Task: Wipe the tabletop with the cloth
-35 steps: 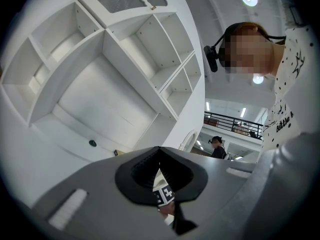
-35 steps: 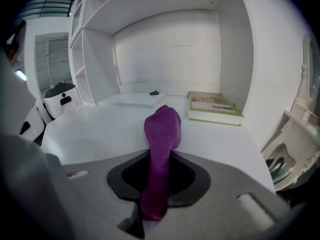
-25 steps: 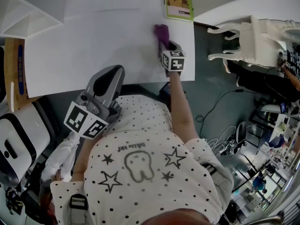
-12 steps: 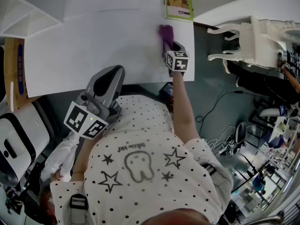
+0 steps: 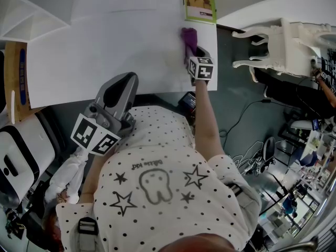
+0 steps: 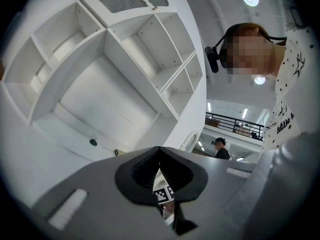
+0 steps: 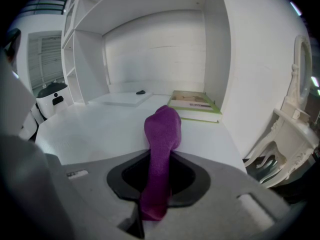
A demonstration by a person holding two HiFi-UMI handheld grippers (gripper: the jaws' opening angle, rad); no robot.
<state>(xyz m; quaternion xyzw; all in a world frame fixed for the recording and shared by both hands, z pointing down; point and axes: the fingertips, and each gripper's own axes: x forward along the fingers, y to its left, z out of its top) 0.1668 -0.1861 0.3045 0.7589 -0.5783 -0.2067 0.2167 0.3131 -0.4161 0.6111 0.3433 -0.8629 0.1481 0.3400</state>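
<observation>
A purple cloth (image 5: 189, 39) lies pressed on the white tabletop (image 5: 105, 56) near its right edge, just below a green-edged book (image 5: 199, 2). My right gripper (image 5: 192, 52) is shut on the cloth; in the right gripper view the cloth (image 7: 161, 149) runs out from between the jaws onto the table. My left gripper (image 5: 118, 94) hangs off the table's near edge, by the person's body, tilted up. Its jaws are shut with nothing in them in the left gripper view (image 6: 160, 181).
White shelves (image 6: 105, 64) rise behind the table. A flat white tray (image 7: 124, 98) and a small dark knob (image 7: 141, 92) sit at the back. A white ornate chair (image 5: 281, 43) stands right of the table, and a white machine (image 5: 13, 164) at the left.
My right gripper has slid the purple cloth a little to the right and farther back, toward the book. The left gripper has not moved.
</observation>
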